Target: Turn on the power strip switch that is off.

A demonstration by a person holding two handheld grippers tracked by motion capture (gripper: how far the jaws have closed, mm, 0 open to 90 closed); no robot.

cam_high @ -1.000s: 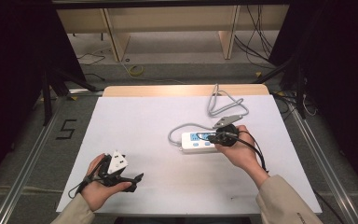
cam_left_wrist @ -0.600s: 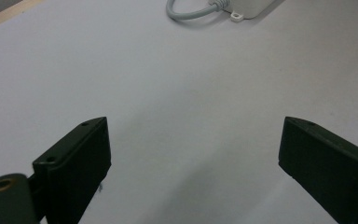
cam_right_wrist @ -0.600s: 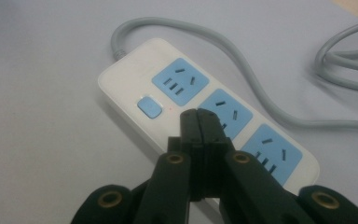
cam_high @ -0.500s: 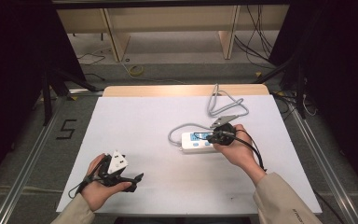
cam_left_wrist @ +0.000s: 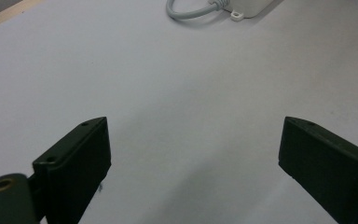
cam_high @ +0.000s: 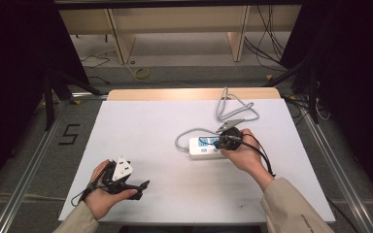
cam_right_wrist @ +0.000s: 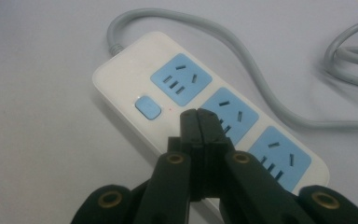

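Note:
A white power strip (cam_high: 205,146) with blue sockets lies right of the table's middle; its grey cable (cam_high: 233,109) loops toward the far edge. In the right gripper view the strip (cam_right_wrist: 121,77) shows three blue sockets and a blue switch button (cam_right_wrist: 148,108). My right gripper (cam_right_wrist: 198,115) hovers just above the strip near that button, jaws pressed together with nothing between them. It appears in the high view as well (cam_high: 218,142). My left gripper (cam_high: 143,184) rests near the table's front left, jaws wide apart (cam_left_wrist: 193,149) over bare table, holding nothing.
The white table (cam_high: 150,126) has a wooden strip along its far edge (cam_high: 175,93). Metal rails run along both sides on the floor. Shelving legs and loose cables lie beyond the far edge.
My right gripper has shifted slightly left over the power strip, toward its switch end. The left gripper has stayed where it was.

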